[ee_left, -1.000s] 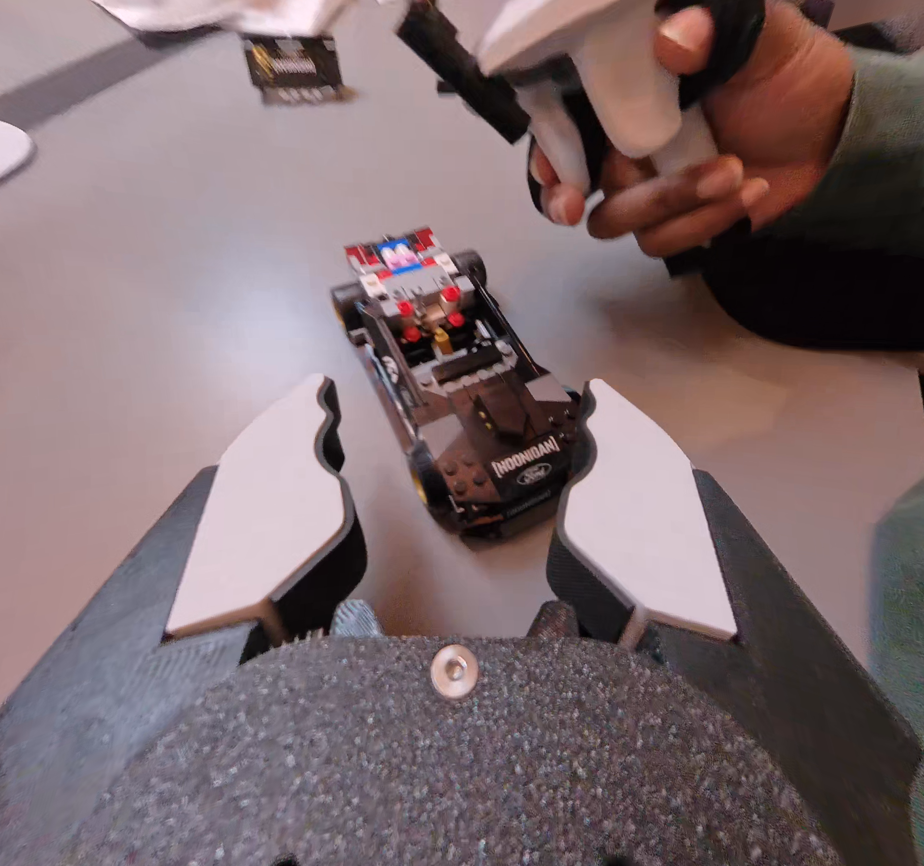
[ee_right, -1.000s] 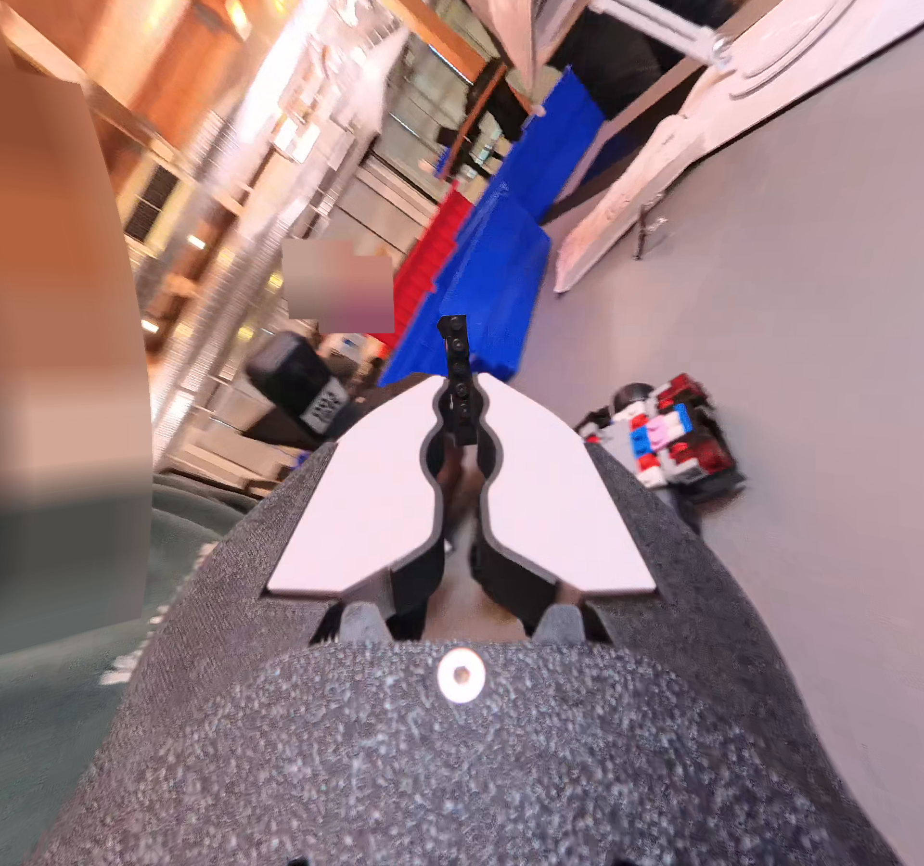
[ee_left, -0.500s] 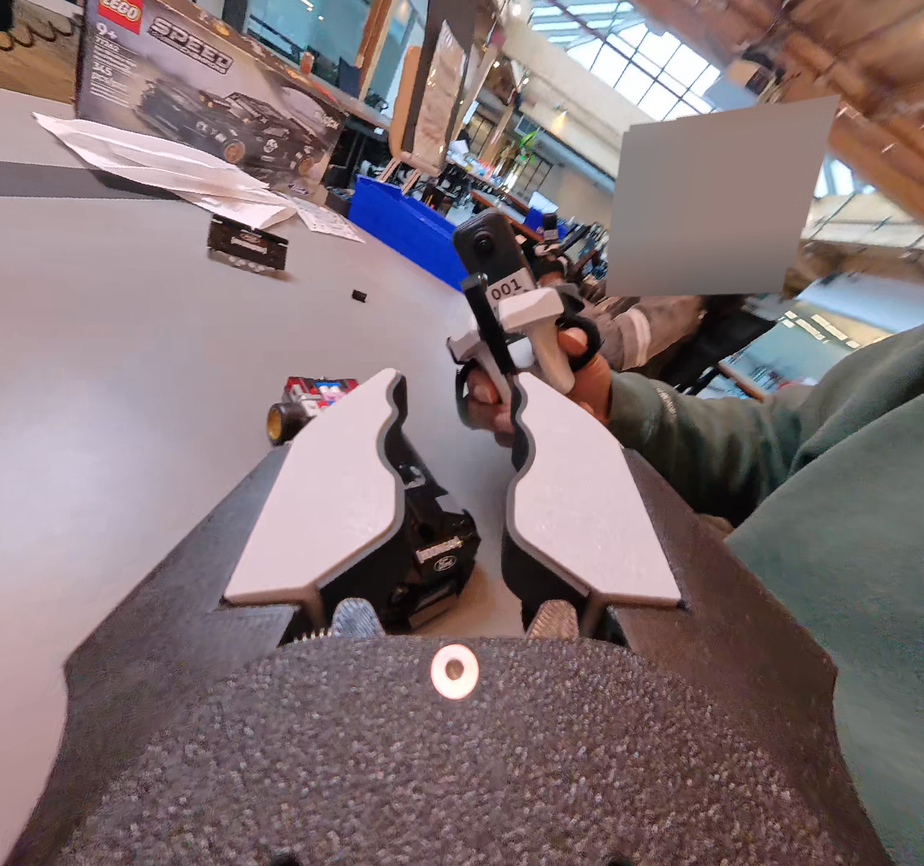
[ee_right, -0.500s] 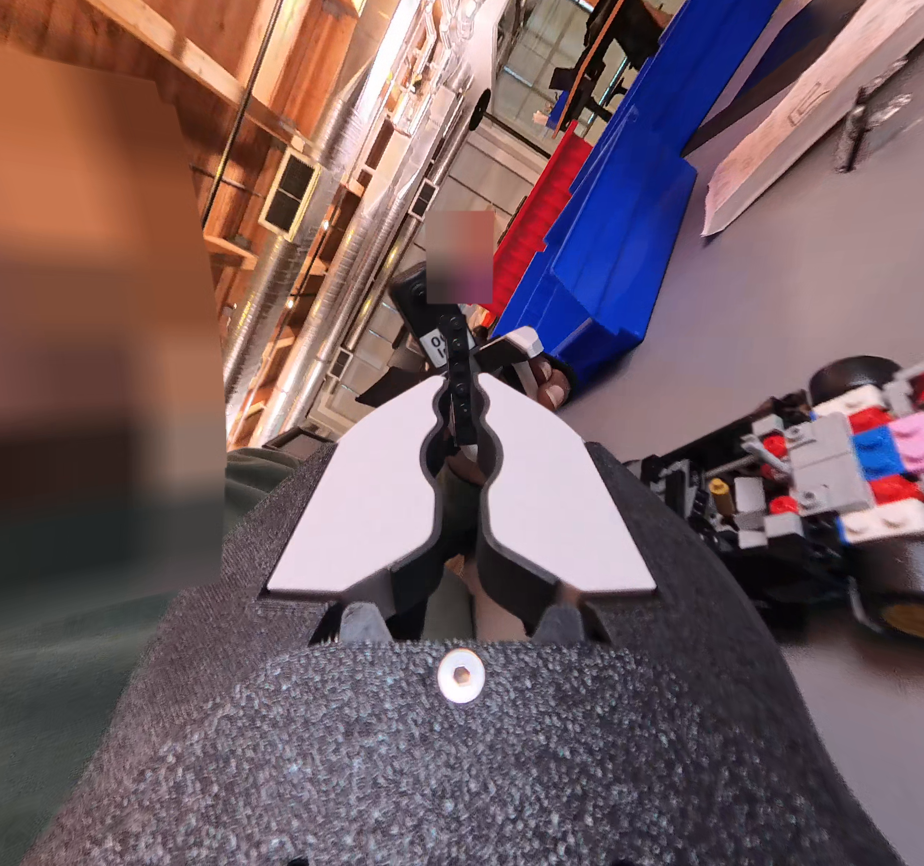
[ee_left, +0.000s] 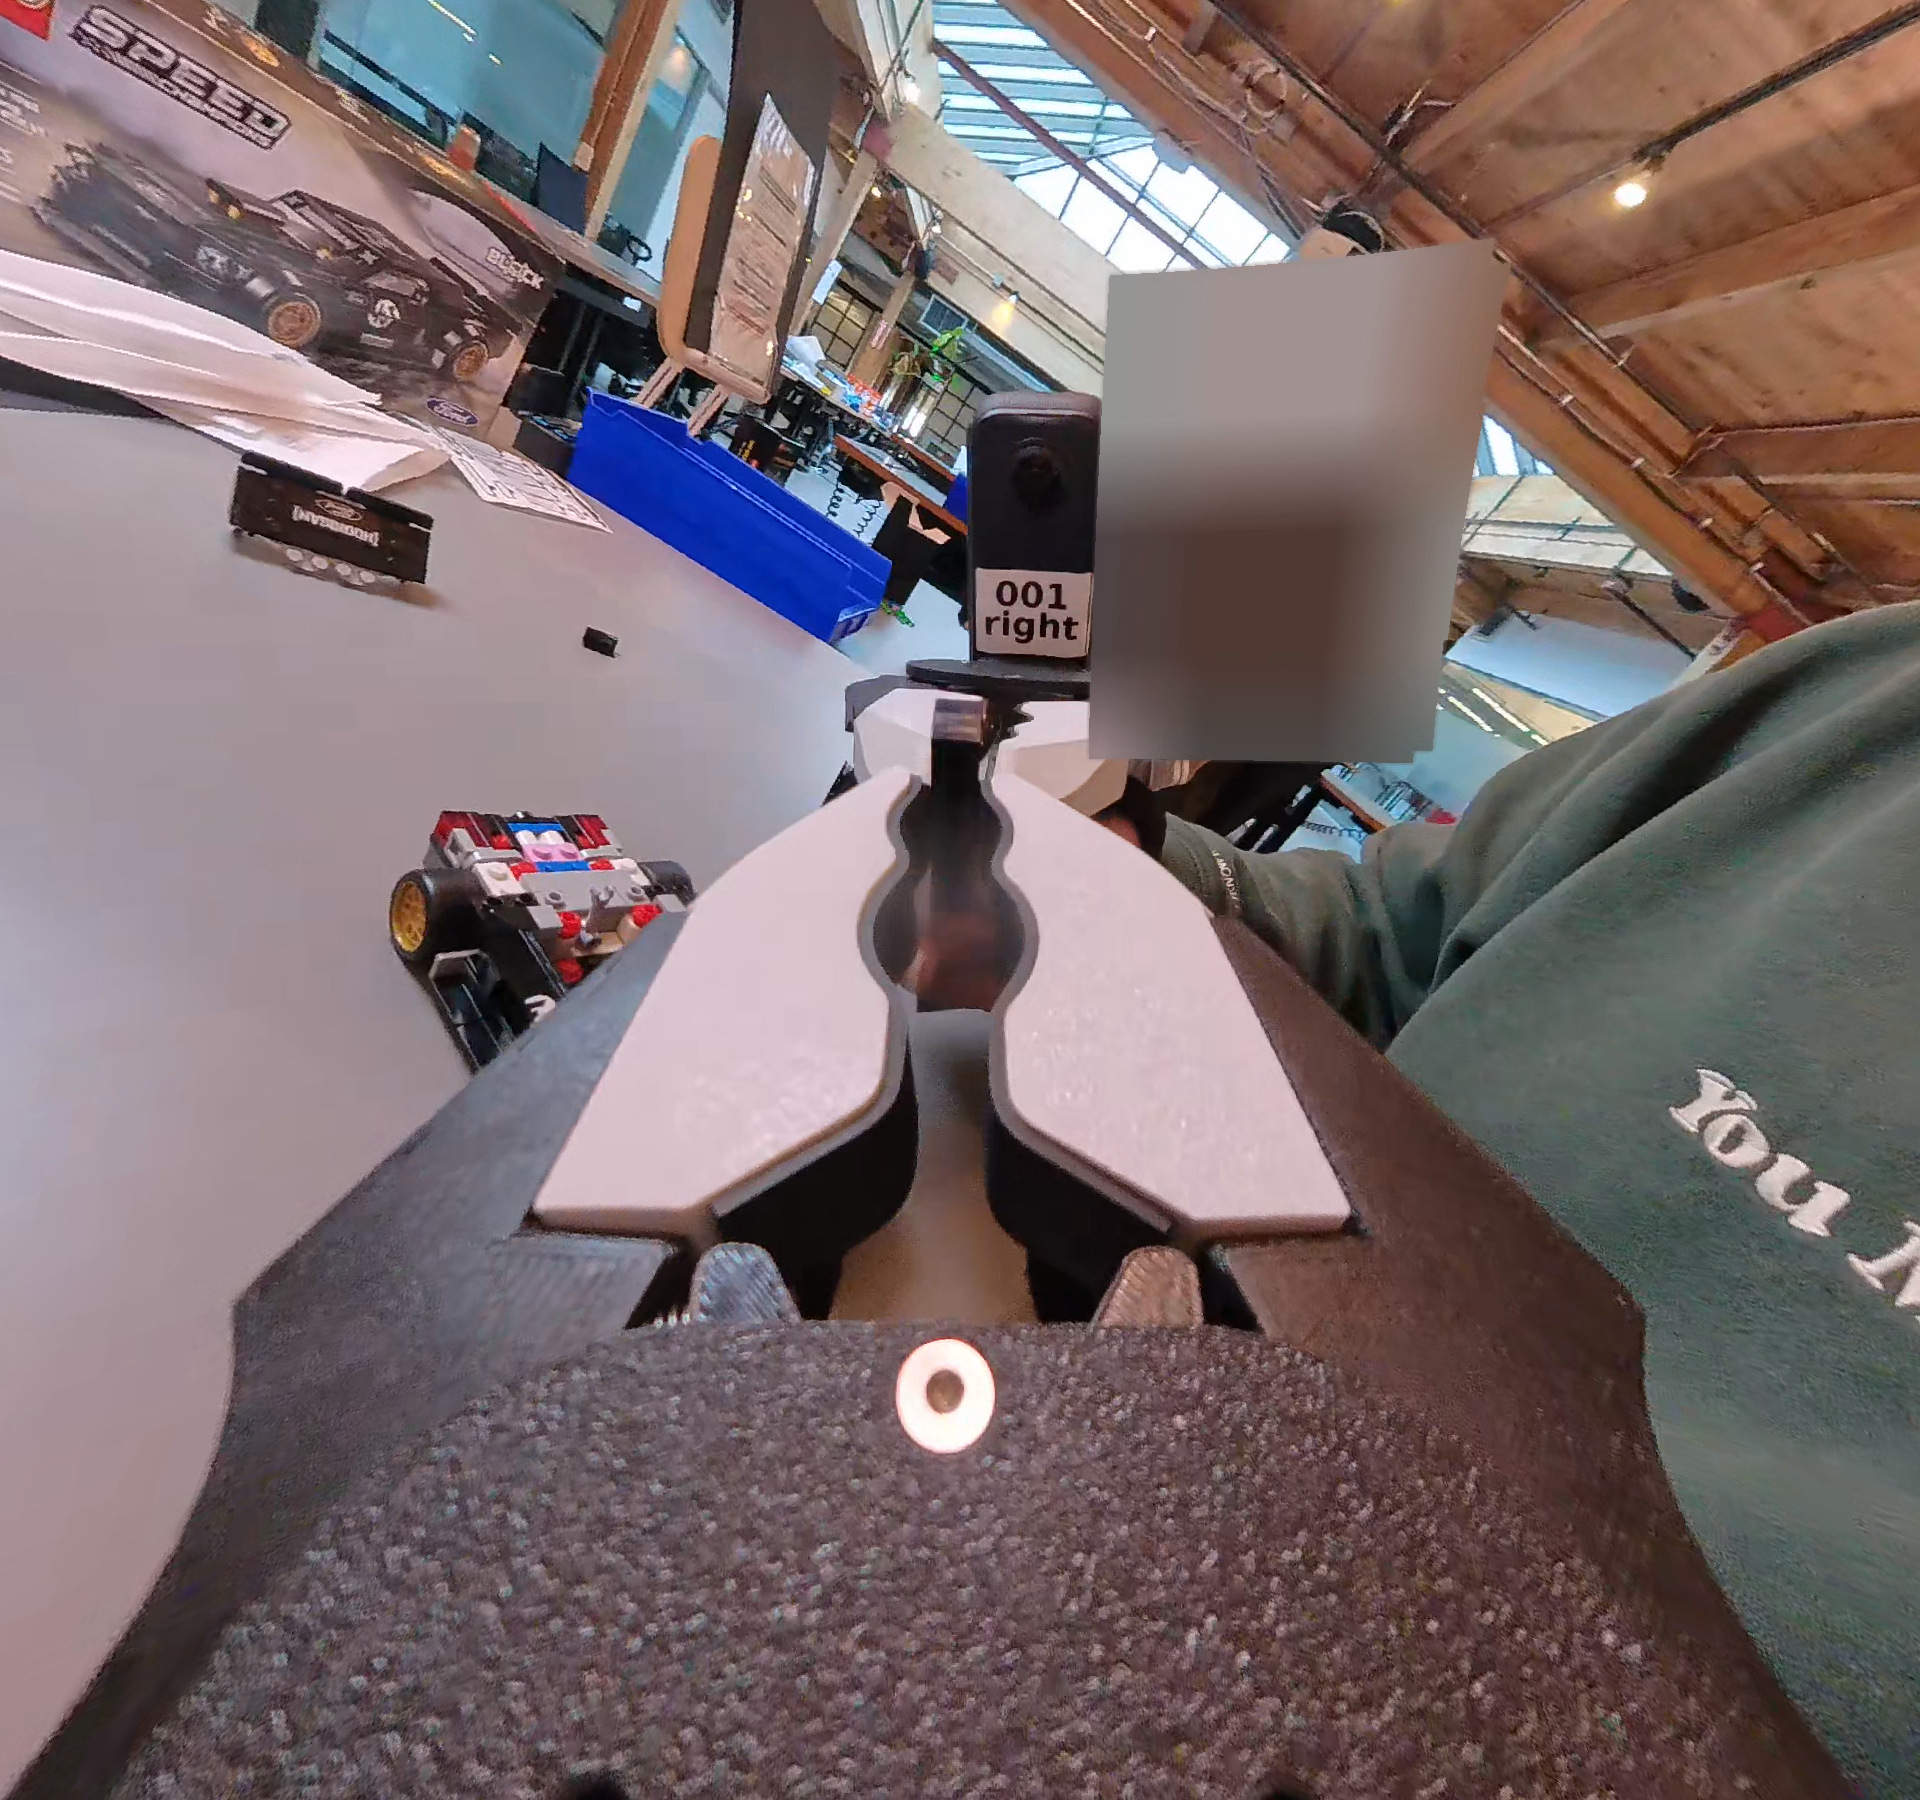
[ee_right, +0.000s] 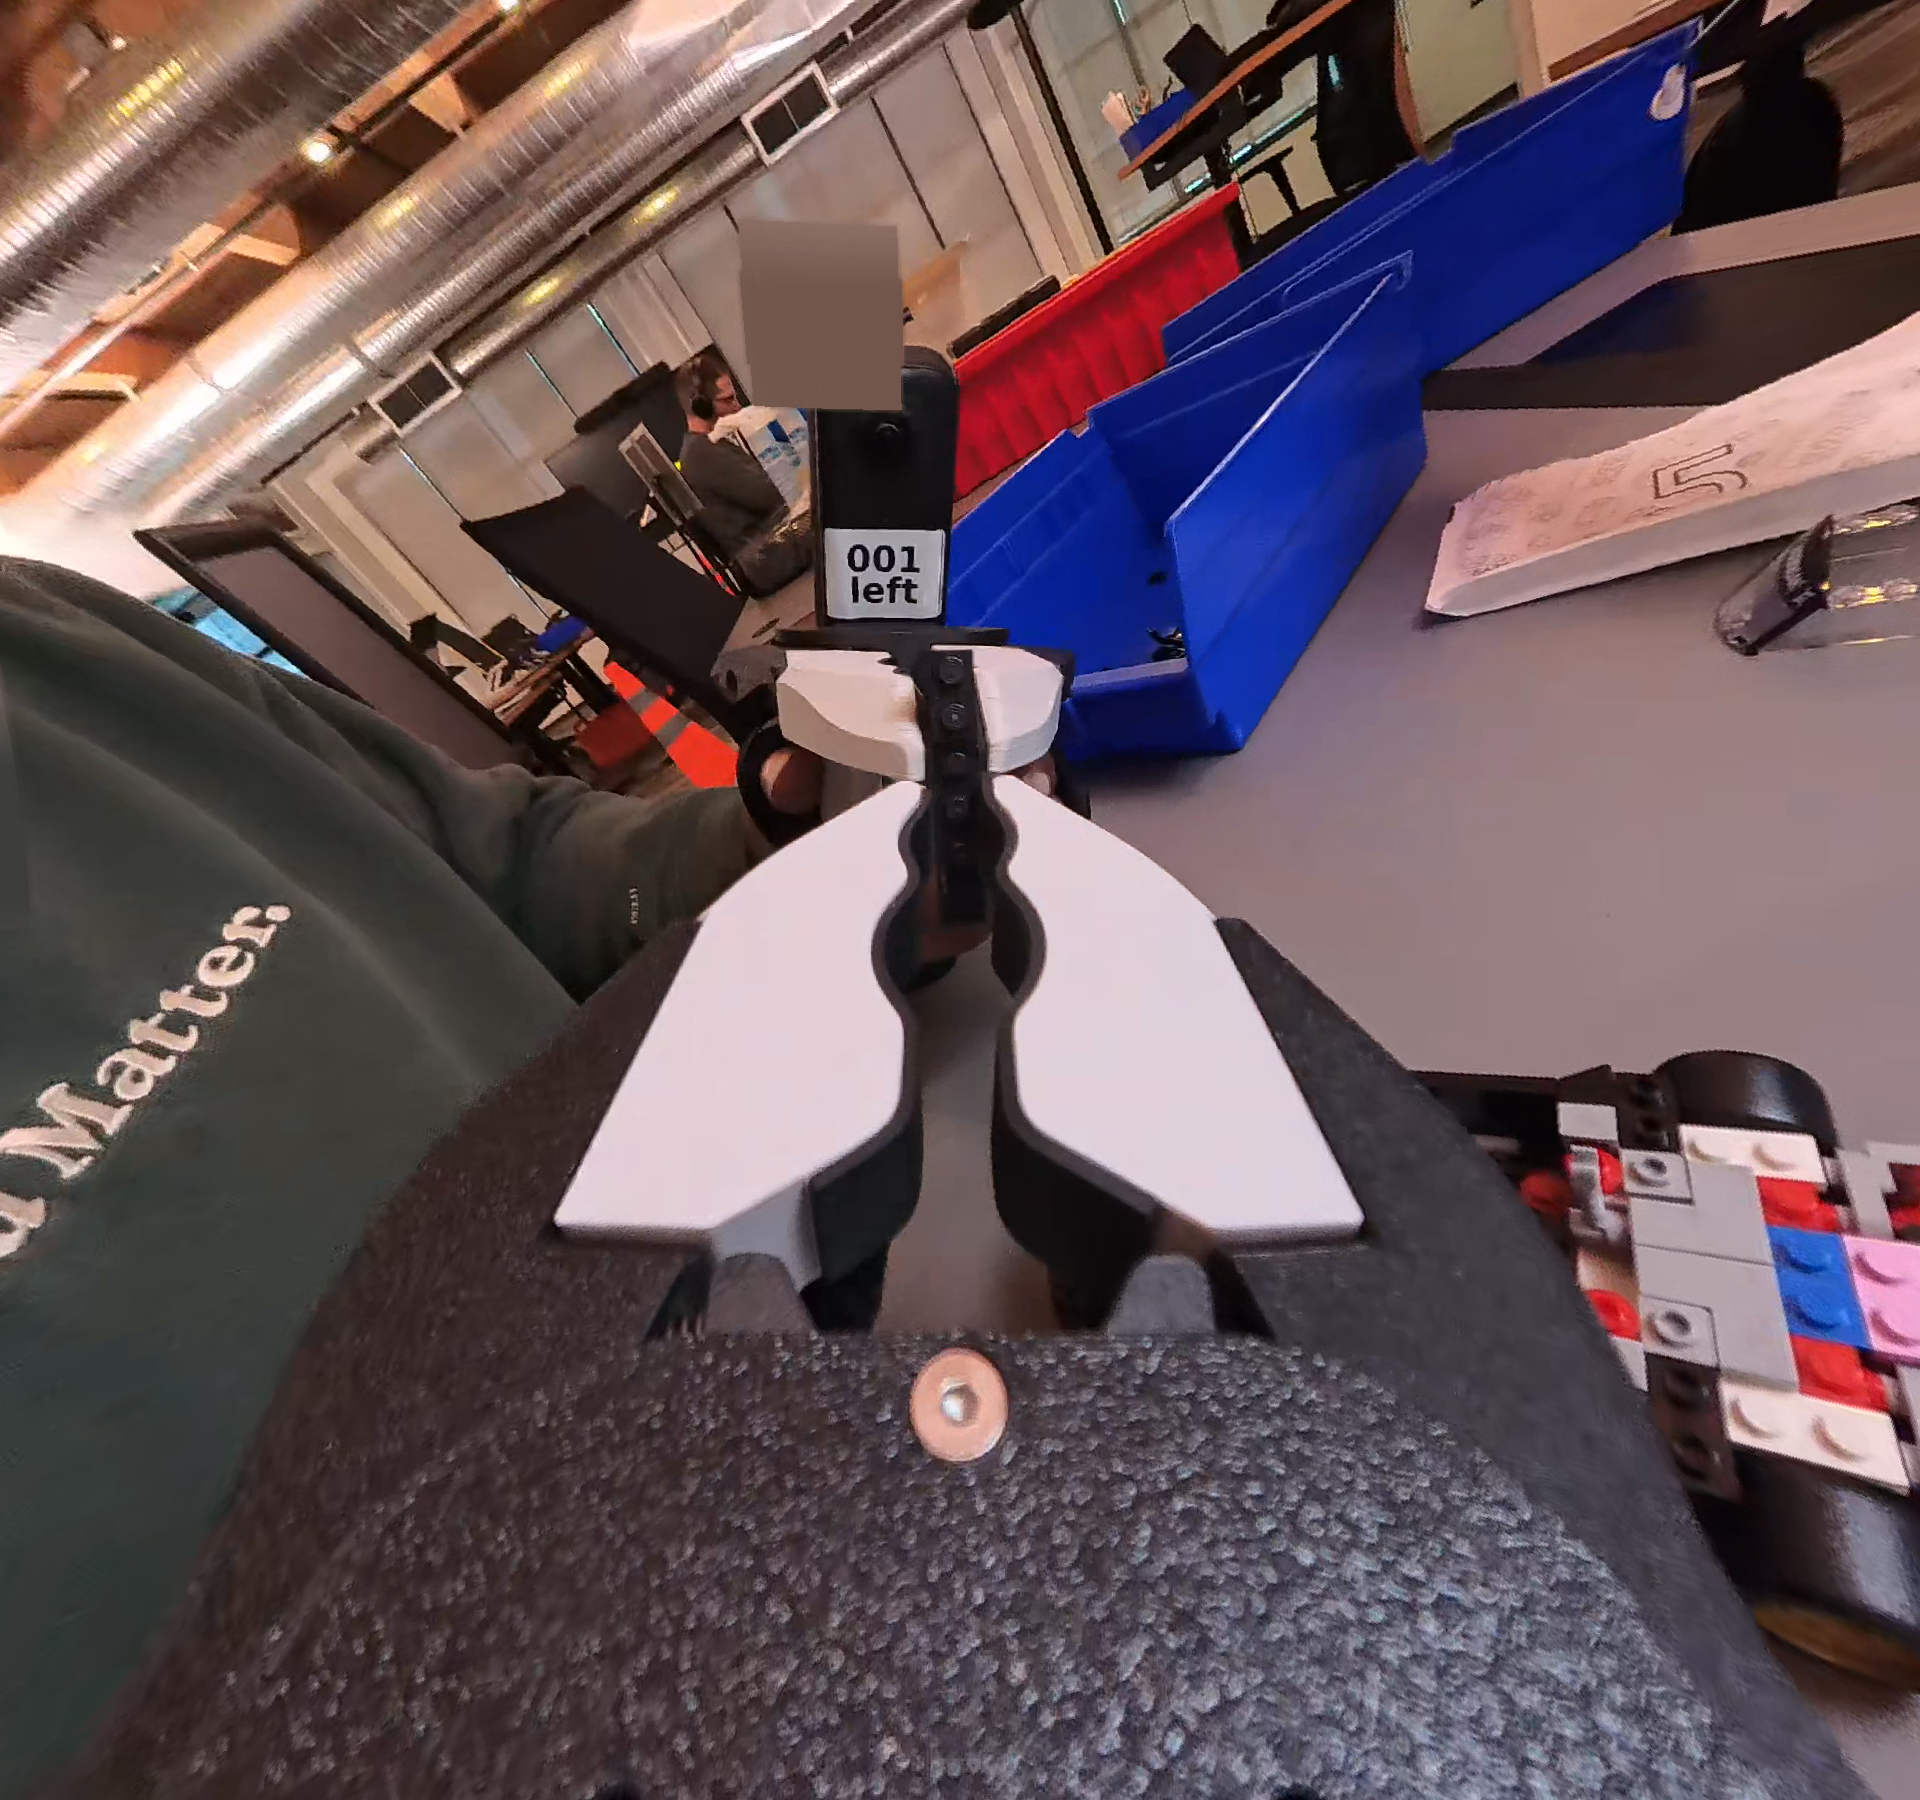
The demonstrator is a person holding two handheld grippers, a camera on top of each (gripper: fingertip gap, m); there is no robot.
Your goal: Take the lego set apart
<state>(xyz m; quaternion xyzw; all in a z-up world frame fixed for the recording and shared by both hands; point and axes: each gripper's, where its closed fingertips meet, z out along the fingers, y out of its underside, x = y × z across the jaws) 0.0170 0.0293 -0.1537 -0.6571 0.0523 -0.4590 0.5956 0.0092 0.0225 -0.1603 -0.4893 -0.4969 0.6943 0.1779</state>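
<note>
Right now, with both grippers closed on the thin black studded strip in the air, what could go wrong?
1. The left gripper and right gripper seem to pinch the same thin black studded lego strip only at their tips; a twist may make it slip out or flick away.
2. It is held above the grey table, so a freed part could drop onto the half-dismantled black lego car or bounce off.

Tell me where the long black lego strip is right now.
The long black lego strip is up off the table, pinched between the right tongs at one end and the left tongs at the other, with the lego car below.
</note>
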